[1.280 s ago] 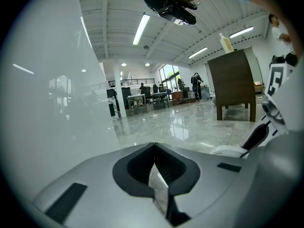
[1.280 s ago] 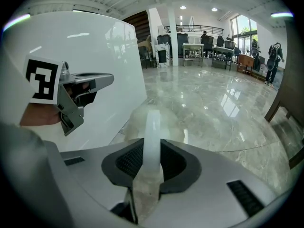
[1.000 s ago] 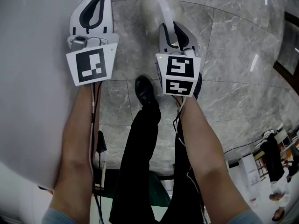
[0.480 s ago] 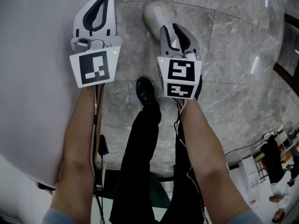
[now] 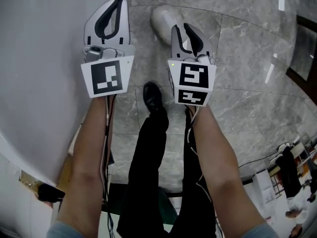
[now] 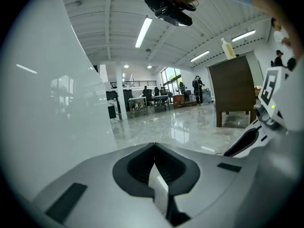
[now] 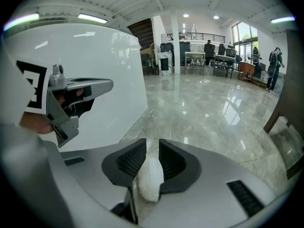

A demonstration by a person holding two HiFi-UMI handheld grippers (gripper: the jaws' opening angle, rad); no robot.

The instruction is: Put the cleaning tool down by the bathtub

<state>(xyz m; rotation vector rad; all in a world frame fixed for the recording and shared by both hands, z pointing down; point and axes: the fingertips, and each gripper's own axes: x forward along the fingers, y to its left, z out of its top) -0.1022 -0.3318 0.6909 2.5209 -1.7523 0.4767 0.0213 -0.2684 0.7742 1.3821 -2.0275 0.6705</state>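
The floor [image 5: 247, 58] under me is glossy grey marble, laid in big slabs with thin joints. The white bathtub [image 5: 44, 58] stands on it at my left. Just beside its wall, on the far side of my black shoe [image 5: 152, 95], the pale, fluffy cleaning tool [image 5: 162, 20] lies on the stone. A dark wooden cabinet [image 6: 235, 91] stands farther off to the right.
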